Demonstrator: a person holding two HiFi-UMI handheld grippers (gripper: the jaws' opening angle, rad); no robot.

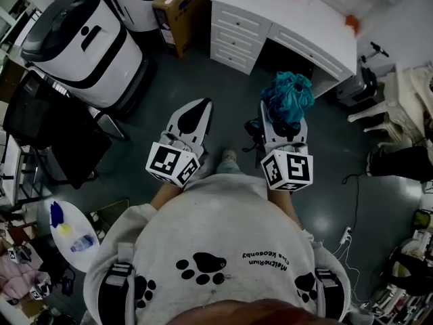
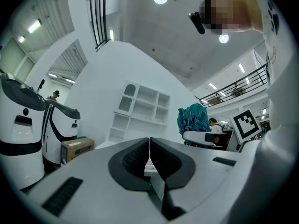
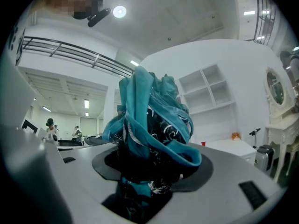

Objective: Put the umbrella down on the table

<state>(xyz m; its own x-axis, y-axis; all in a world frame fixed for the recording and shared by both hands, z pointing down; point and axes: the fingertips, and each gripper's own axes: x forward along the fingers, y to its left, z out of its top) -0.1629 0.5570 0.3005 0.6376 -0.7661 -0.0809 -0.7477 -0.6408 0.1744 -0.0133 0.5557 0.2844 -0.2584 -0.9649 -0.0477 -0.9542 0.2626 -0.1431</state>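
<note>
The umbrella (image 3: 154,120) is teal and black with pale swirls; the table (image 1: 304,19) is white.

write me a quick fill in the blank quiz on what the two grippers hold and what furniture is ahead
1. Of the left gripper and right gripper, the crumpled teal fabric umbrella is clamped in the ___ one.
2. The left gripper's jaws are together and hold ___.
3. Next to the white desk with drawers stands a brown ___ box.
Missing words: right; nothing; cardboard
</note>
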